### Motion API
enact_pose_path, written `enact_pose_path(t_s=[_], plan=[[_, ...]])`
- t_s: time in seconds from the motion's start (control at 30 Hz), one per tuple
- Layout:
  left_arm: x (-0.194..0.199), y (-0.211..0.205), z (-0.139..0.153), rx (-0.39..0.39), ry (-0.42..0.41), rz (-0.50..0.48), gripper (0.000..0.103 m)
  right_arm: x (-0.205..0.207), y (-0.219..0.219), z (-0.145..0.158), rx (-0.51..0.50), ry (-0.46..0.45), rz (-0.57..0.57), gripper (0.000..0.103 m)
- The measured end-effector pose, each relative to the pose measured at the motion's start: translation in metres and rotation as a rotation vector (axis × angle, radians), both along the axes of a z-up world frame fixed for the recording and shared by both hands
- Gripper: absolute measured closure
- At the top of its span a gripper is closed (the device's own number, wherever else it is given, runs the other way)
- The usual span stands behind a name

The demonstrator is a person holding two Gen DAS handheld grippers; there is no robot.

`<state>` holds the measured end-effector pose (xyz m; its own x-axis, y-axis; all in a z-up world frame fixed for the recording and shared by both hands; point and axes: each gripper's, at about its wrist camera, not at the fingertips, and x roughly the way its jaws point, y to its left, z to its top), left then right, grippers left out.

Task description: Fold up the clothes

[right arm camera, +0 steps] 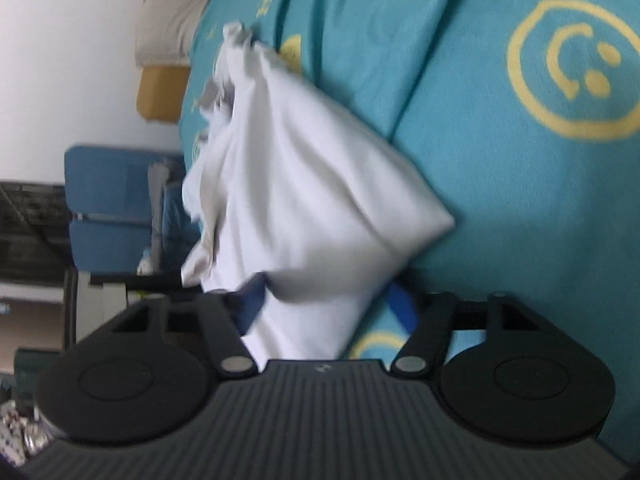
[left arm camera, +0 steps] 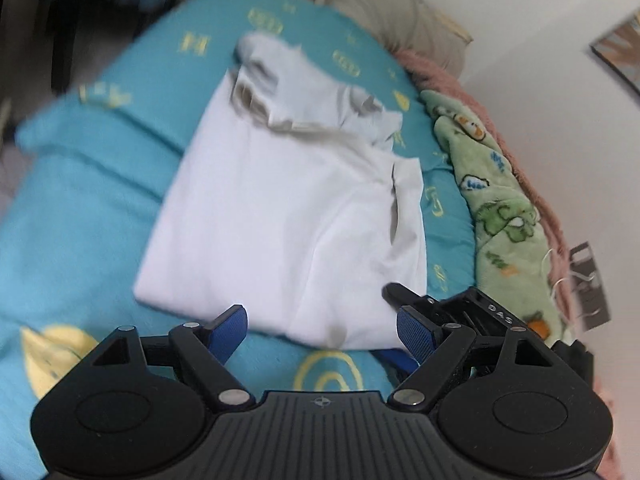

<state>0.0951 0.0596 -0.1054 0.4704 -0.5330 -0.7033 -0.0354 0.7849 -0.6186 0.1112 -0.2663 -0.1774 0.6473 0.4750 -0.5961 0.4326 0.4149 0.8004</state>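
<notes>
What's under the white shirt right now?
The white shirt lies on the teal blanket, which shows on every side. The right gripper is wide open around its near edge. Anything beneath the shirt's middle is covered.

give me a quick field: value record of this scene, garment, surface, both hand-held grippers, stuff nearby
garment: white shirt, partly folded, collar end bunched
surface: teal bedspread with yellow prints
left hand-held gripper: open, at the shirt's near hem, holding nothing
right hand-held gripper: fingers wide apart, shirt cloth lying between them; grip cannot be told
nearby: green cartoon blanket beside the shirt, beige pillow at the far end
image quality: both views motion-blurred
</notes>
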Motion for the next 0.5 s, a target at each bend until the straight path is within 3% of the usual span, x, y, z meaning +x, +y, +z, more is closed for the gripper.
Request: enact_pose_path(t_s=[0.1, 0.2, 0.3, 0.37, 0.43, 0.5], plan=[[0.009, 0.0, -0.021, -0.072, 0.079, -0.016, 0.019, 0.003, 0.0, 0.001, -0.044, 0.004, -0.008, 0.076], [0.017, -0.004, -0.039, -0.132, 0.156, -0.031, 0.019, 0.002, -0.003, 0.01, -0.06, -0.025, 0.003, 0.088], [0.024, -0.004, -0.047, -0.174, 0.167, -0.004, 0.019, 0.0, -0.006, 0.023, -0.074, -0.08, 0.009, 0.091], [0.027, 0.0, -0.046, -0.104, 0.134, 0.057, 0.019, -0.001, -0.009, 0.03, -0.082, -0.122, 0.008, 0.092], [0.029, 0.009, -0.047, -0.068, 0.111, 0.127, 0.026, 0.001, -0.012, 0.035, -0.112, -0.155, 0.007, 0.092], [0.029, 0.021, -0.052, -0.095, 0.109, 0.189, 0.035, 0.004, -0.013, 0.036, -0.125, -0.172, 0.003, 0.092]])
